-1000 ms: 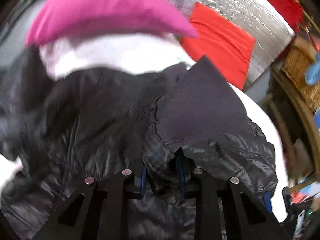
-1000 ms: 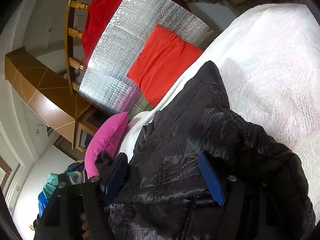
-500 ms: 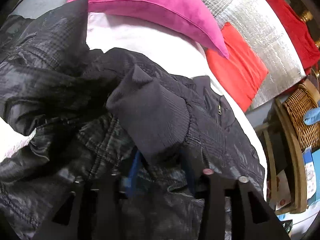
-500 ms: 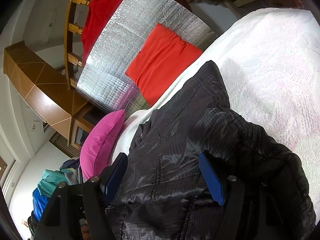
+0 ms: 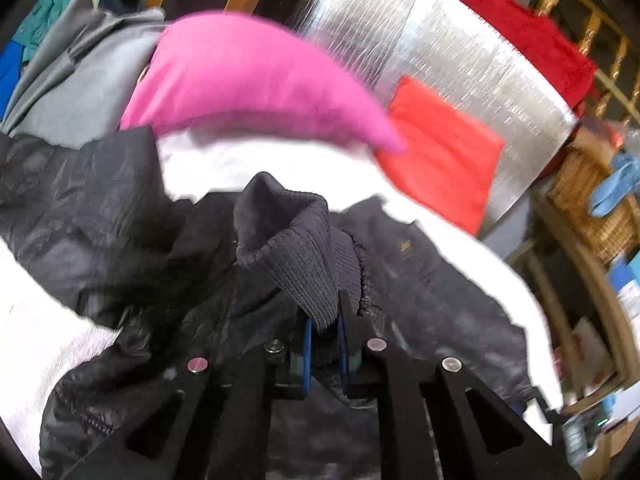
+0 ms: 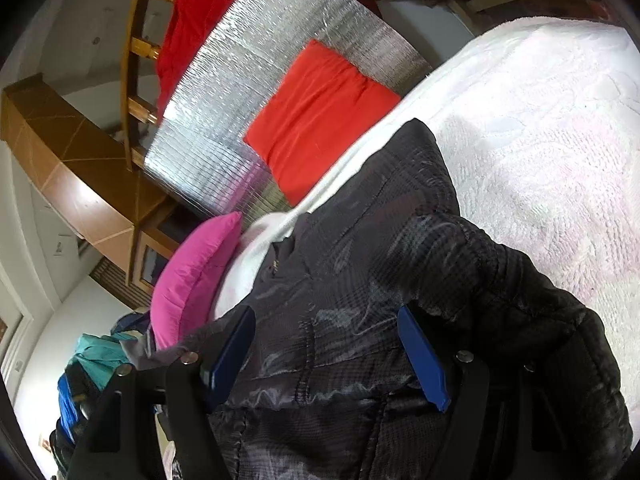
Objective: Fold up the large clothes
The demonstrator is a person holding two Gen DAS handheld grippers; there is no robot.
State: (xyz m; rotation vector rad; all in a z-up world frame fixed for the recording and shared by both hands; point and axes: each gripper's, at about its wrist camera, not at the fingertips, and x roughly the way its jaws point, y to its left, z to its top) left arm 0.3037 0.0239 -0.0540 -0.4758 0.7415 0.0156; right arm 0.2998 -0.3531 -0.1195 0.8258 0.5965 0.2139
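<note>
1. My left claw (image 5: 324,336) is clenched on the ribbed knit cuff (image 5: 296,248) of the black jacket (image 5: 120,216); the blue pads (image 5: 307,344) pinch the cuff's lower edge, and the knit stands up above them towards 12 o'clock.
2. In the left view the jacket lies crumpled on the white bed cover (image 5: 224,164), spreading from 9 o'clock round to 4 o'clock of the claw. The frame is blurred, so I cannot read finer folds.
3. My right claw (image 6: 328,356) is released, its jaws standing wide. The blue pads (image 6: 424,360) sit either side of a broad stretch of jacket (image 6: 360,280). I cannot tell whether they press on the fabric.
4. In the right view the jacket runs from the claw up towards 12 o'clock, ending in a corner on the bed cover (image 6: 540,140), which fills the 1 to 4 o'clock sector.
5. A pink pillow (image 5: 248,76) lies beyond the jacket at 12 o'clock in the left view, at 9 o'clock in the right view.
6. A red cushion (image 5: 440,152) leans on a silver foil panel (image 5: 460,52) at 1 o'clock, at the head of the bed.
7. A wicker basket (image 5: 592,208) sits at 3 o'clock in the left view, off the bed.
</note>
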